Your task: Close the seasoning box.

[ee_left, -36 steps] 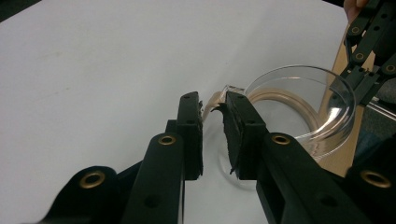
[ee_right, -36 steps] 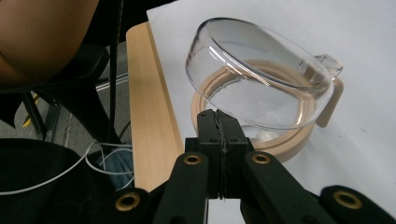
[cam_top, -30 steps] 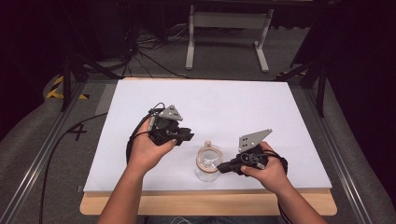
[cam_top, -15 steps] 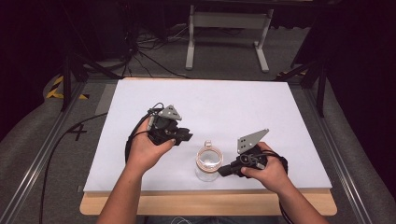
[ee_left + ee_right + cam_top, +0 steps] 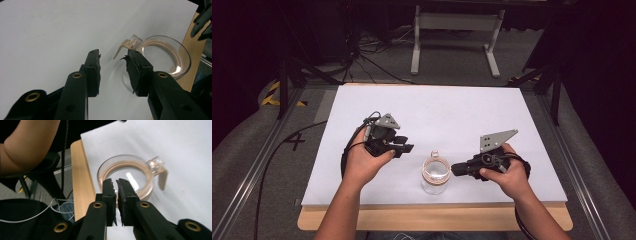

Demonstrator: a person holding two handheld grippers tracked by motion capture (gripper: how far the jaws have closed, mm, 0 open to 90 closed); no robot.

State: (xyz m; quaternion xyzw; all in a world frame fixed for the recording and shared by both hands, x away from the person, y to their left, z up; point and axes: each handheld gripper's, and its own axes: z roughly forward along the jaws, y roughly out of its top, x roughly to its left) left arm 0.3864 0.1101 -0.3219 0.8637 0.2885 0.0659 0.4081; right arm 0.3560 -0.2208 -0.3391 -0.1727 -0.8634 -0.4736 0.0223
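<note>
Nearest the person, the clear glass jar [image 5: 434, 175] stands upright on the white sheet [image 5: 437, 110] close to the table's near wooden edge [image 5: 437, 217], btwn the two grippers; its lid w/ tan seal ring appears seated, and a small clear clasp w/ a tan tab [image 5: 120, 47] sticks out on the far side. The right gripper [image 5: 455, 169] is at the jar's right flank; jaws nearly together w/ a thin gap, tips at the near rim in the right gripper view [image 5: 117, 182], nothing clearly btwn them; looks like it's about to pinch the rim or wall to steady the jar. The left gripper [image 5: 408, 147] hovers just left of and beyond the jar, jaws spread, empty, w/ the tab sitting btwn the tips in the left gripper view [image 5: 113, 56].

To do this well, I'd say: right gripper braces the jar first so it can't slide on the smooth sheet; left one comes in low and level, closes on the tab or clasp only, not on glass; pull gently, since a light jar may tip toward the table edge.

Hard to make out: whether the right jaws touch the glass or float just above it; whether the clasp is latched; the jar looks empty but glare on the lid hides the bottom; farther off, the floor, cables and a metal stand [image 5: 452, 37] sink into dark.
</note>
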